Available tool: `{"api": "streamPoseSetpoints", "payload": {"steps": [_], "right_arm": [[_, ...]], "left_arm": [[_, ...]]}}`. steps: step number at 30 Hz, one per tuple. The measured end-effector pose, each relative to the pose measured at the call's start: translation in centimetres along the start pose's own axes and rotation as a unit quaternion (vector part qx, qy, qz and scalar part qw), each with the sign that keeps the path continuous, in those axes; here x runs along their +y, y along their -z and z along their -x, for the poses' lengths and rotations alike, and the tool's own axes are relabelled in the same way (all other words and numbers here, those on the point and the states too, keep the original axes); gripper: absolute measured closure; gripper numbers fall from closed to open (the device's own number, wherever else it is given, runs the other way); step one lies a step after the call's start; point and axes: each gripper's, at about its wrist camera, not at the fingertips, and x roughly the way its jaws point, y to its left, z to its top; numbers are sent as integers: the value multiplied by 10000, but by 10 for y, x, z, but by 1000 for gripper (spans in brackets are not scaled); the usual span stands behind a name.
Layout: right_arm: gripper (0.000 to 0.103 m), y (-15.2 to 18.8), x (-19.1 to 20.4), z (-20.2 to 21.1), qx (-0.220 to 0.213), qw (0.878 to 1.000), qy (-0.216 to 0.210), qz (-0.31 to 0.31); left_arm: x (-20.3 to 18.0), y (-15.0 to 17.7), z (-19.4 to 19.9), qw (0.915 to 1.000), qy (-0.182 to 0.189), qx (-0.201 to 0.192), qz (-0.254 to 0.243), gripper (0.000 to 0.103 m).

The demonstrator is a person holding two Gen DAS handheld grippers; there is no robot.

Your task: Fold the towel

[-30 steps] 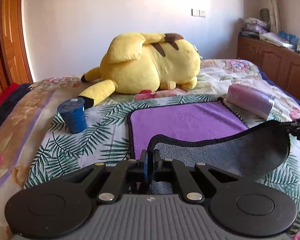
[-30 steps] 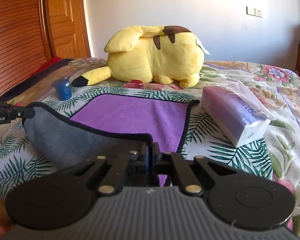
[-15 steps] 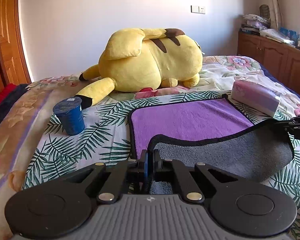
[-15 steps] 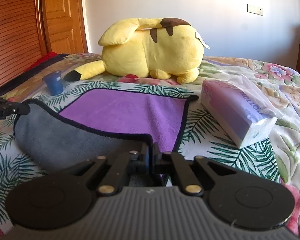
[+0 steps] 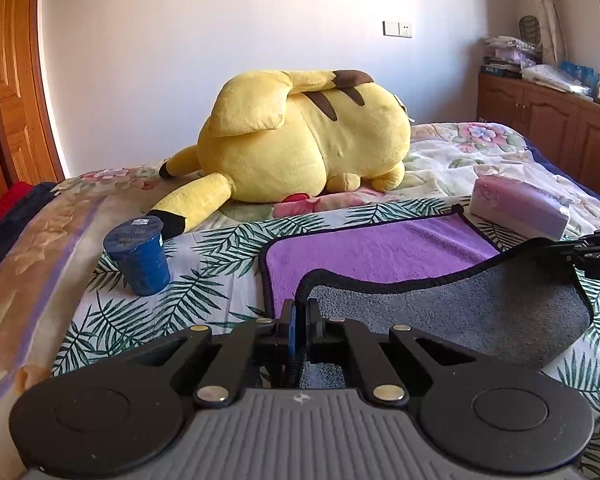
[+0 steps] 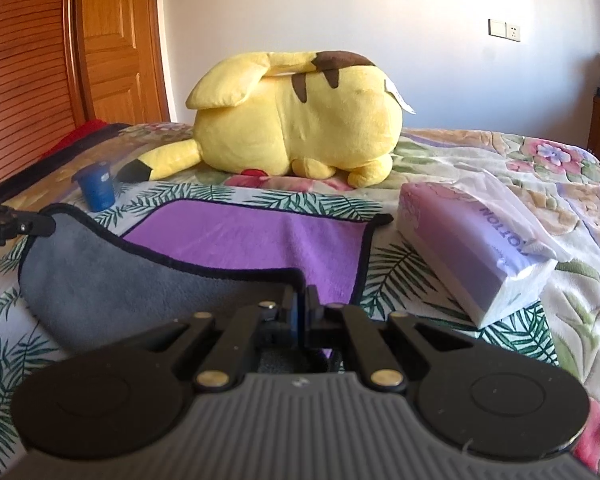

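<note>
The towel [image 5: 380, 252] lies on the bed [image 5: 204, 264], its near edge lifted and turned over toward the far side, so that the grey underside faces up over the purple top. The left hand-held gripper [image 5: 299, 320] is clamped on the near left corner of that raised edge, the black hem running straight into its closed fingers; the right hand-held gripper [image 6: 300, 312] pinches the near right corner the same way. Each tool shows in the other's view only as a black tip at the picture's edge, touching the hem. The corners themselves are hidden inside the jaws, and the folded flap covers the near part of the purple face. The towel is purple on one side and grey on the other, bound in black, and its far edge lies flat on the leaf-patterned cover. A blue cup [image 5: 138, 258] stands to its left, a tissue pack [image 6: 472, 256] to its right, and a yellow plush toy [image 5: 300, 140] lies beyond.
</note>
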Motion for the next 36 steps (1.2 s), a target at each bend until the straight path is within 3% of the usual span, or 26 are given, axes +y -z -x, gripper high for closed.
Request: {"api": "streamPoseSetpoints", "payload": {"steps": [31,36], "right_arm": [[100,-43,-13,-39,-642,9978,127,63],[100,-53,-16,-49,-758,9971,82,73]], "left_arm": [[1,-51,-46,9974,-359,-512,-361,98],[1,-53,-62,9972,-469,-446,-362,98]]}}
